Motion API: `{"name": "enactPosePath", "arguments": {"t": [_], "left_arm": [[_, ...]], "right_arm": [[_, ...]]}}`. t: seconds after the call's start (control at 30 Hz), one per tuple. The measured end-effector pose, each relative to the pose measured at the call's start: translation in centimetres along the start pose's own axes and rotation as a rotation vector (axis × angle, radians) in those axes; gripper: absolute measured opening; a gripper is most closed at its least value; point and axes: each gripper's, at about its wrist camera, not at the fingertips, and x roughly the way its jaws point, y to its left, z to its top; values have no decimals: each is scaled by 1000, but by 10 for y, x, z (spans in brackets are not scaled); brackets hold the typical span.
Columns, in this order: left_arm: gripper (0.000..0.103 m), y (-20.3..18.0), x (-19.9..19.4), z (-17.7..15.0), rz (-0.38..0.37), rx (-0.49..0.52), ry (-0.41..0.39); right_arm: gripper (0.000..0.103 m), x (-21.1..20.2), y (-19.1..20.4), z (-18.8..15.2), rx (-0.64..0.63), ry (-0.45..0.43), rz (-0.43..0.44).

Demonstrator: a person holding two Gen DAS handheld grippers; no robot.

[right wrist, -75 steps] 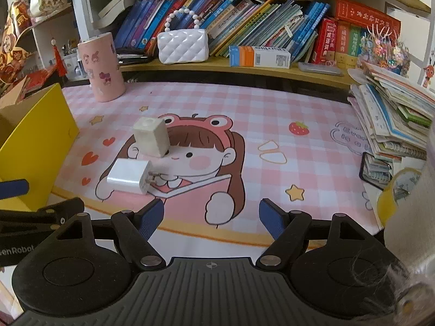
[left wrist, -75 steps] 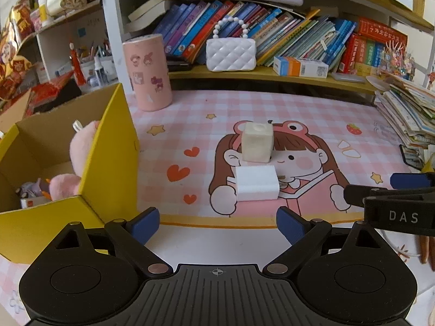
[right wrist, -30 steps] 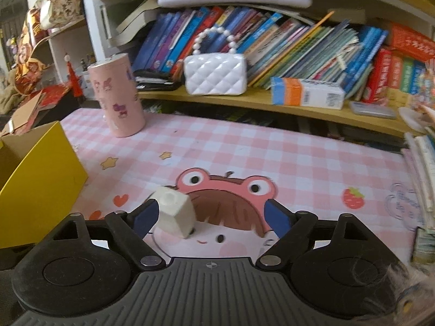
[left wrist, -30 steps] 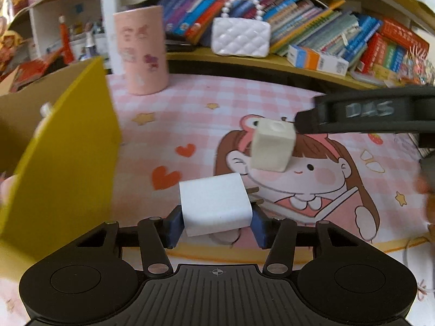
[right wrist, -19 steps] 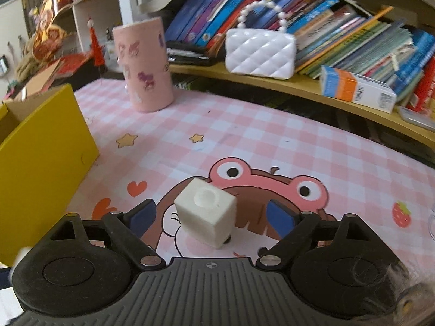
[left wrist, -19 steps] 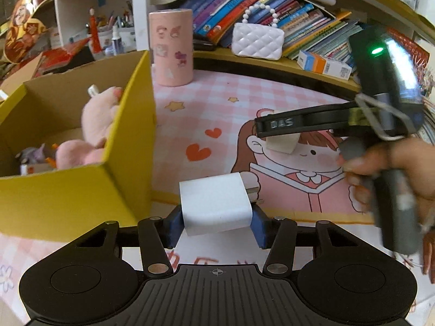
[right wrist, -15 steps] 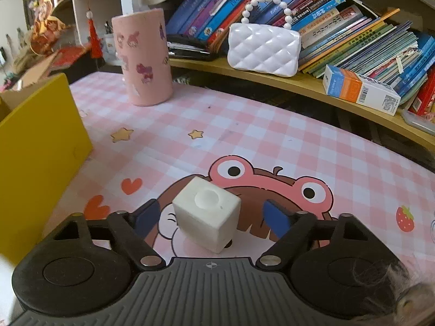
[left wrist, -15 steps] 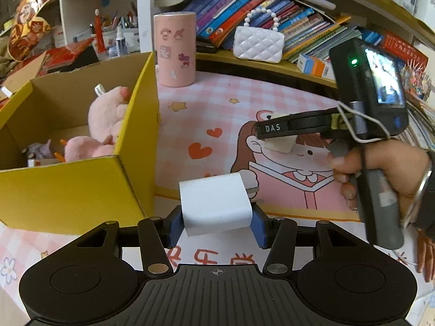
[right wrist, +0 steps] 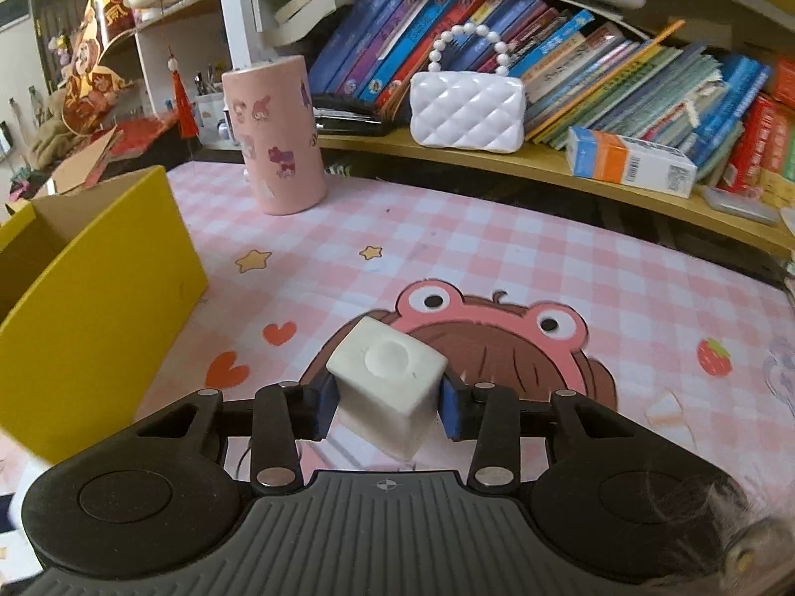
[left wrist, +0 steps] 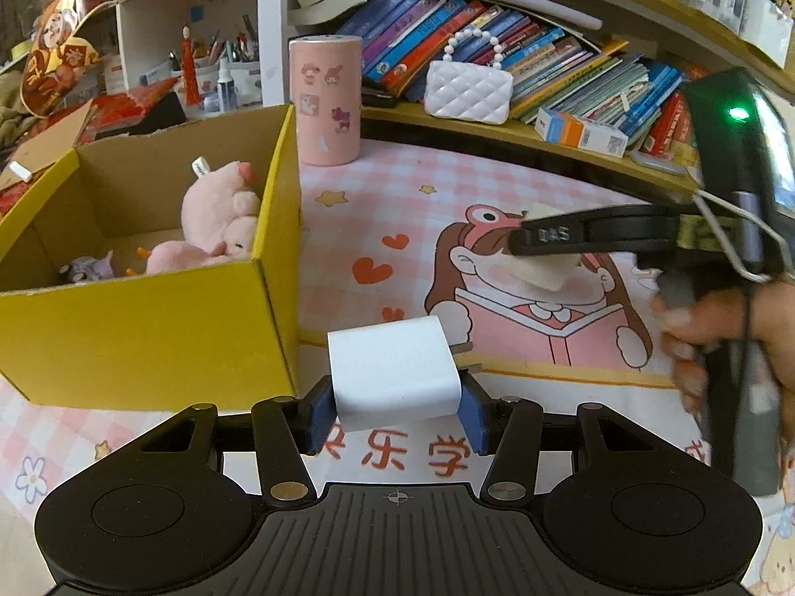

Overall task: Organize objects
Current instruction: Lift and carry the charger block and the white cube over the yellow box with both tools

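Observation:
My left gripper (left wrist: 395, 412) is shut on a white plug charger (left wrist: 395, 372) and holds it above the pink mat, just right of the yellow cardboard box (left wrist: 149, 328). The box holds a pink plush toy (left wrist: 218, 218) and small figures. My right gripper (right wrist: 387, 405) is shut on a cream cube (right wrist: 385, 382) over the frog-hat girl print. In the left wrist view the right gripper (left wrist: 586, 236) hides most of the cube (left wrist: 546, 270).
A pink sticker-covered cylinder (right wrist: 273, 139) stands at the back of the mat (right wrist: 497, 248). A low shelf behind holds a white quilted purse (right wrist: 467, 104), an orange-and-white carton (right wrist: 626, 164) and rows of books. The box's wall (right wrist: 94, 293) stands left of the right gripper.
My left gripper closed on the charger, lifted it and drew back toward the box. My right gripper moved in over the cube and closed on it.

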Motion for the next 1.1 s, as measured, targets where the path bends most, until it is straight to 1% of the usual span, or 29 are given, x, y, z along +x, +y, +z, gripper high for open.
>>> {"name": "enactPosePath", "arguments": {"t": [0.1, 0.27, 0.47, 0.67, 0.93, 1.1], "left_arm": [[50, 6, -10, -8, -18, -10, -9], [50, 18, -26, -22, -56, 20, -10], [50, 42, -43, -32, -85, 35, -21], [50, 71, -63, -46, -87, 35, -30], [50, 116, -87, -73, -66, 26, -13], [50, 141, -102, -86, -49, 13, -18]], "right_arm": [[37, -23, 5, -11, 5, 9, -10], [37, -62, 24, -40, 25, 31, -31], [37, -98, 51, -74, 86, 65, -63], [37, -118, 87, -100, 117, 96, -68], [37, -131, 147, -124, 95, 113, -30], [37, -136, 182, -134, 64, 111, -5]]}}
